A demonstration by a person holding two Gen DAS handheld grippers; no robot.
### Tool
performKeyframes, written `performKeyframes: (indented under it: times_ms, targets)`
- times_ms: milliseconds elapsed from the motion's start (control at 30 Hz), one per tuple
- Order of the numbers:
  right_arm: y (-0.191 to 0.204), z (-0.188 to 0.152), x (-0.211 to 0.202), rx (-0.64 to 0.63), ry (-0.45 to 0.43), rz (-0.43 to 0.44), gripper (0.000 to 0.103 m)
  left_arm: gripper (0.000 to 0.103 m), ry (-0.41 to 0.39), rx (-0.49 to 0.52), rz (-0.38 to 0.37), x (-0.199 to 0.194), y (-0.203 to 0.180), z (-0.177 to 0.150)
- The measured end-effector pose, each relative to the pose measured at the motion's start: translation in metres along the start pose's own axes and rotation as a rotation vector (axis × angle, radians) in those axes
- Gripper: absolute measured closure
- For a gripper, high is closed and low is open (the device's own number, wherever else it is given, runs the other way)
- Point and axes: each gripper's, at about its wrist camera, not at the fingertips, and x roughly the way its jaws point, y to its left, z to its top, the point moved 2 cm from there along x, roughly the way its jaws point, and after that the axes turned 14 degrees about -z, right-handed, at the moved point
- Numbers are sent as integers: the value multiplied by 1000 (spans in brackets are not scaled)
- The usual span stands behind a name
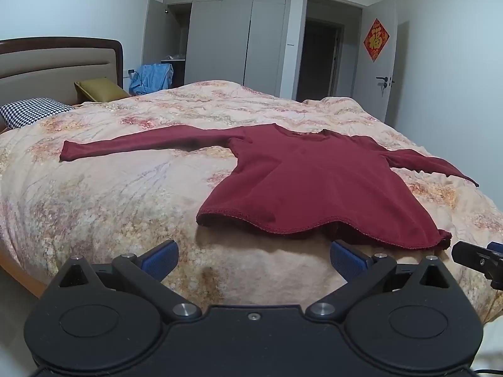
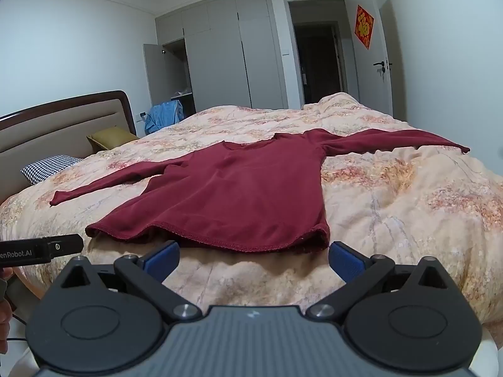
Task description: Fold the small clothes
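A dark red long-sleeved shirt (image 1: pixel 301 176) lies flat on the bed with both sleeves spread out, hem toward me; it also shows in the right wrist view (image 2: pixel 239 191). My left gripper (image 1: pixel 253 259) is open and empty, just short of the hem's left half. My right gripper (image 2: pixel 253 259) is open and empty, just short of the hem's right half. The right gripper's tip shows at the right edge of the left wrist view (image 1: pixel 478 259), and the left gripper's body at the left edge of the right wrist view (image 2: pixel 41 248).
The bed is covered by a peach floral quilt (image 1: pixel 119 194). A houndstooth pillow (image 1: pixel 31 111) and an olive cushion (image 1: pixel 100 89) lie by the headboard (image 1: pixel 56 62). Grey wardrobes (image 1: pixel 226 37), a blue bag (image 1: pixel 154 77) and an open doorway (image 1: pixel 320 47) are beyond.
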Motion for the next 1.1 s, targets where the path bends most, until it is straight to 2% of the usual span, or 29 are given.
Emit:
performKeyframes:
  times_ms: [1100]
  targets:
    - [3,1,-1,-8,-10,-6,0,1,1,-5,-1,1,0,-2]
